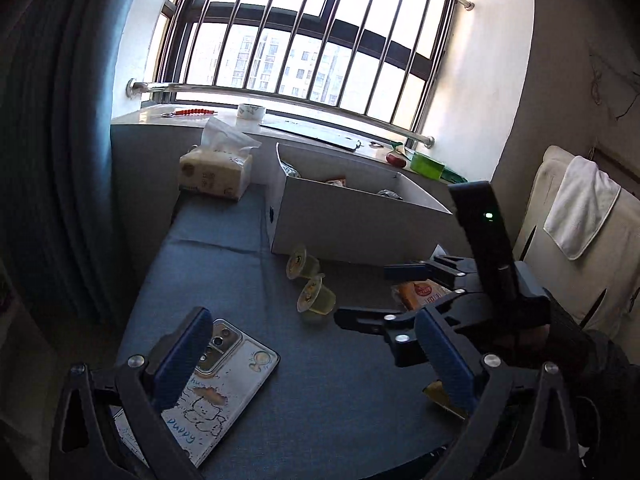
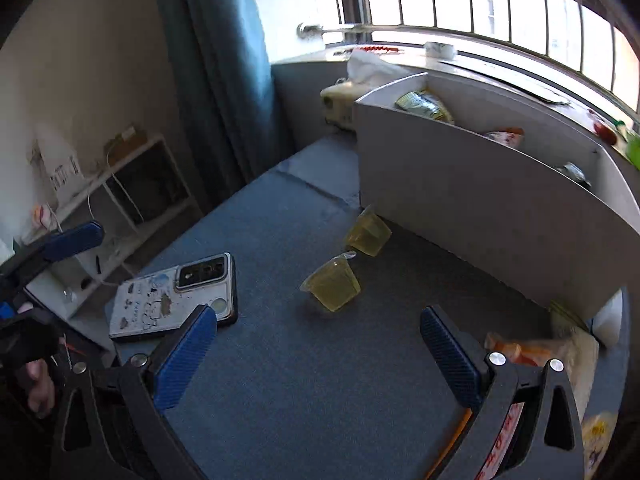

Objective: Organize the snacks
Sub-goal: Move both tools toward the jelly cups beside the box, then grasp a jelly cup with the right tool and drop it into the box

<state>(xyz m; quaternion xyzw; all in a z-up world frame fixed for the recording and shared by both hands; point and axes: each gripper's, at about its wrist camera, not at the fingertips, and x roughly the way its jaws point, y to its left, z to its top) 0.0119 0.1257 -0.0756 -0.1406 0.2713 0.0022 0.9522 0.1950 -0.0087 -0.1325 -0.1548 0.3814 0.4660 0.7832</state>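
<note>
Both claws spread wide, left claw [image 1: 312,360] and right claw [image 2: 320,356], gripping nothing. 2 jelly cups [image 2: 334,284] tipped over on the blue worktop [image 2: 300,380], just near the white box [image 2: 480,200].

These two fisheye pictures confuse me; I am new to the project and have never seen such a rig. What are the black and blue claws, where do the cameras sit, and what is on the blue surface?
No robot here: a person holds a two-finger gripper in each hand, with a camera on each looking along its fingers. The left wrist view shows the left gripper open, and also the right gripper reaching in. The right wrist view shows the right gripper open too. Neither holds anything. On the blue surface lie two jelly cups tipped over, a phone, and an orange snack packet. Behind stands a white box with some snacks in it, and a tissue pack.
</note>
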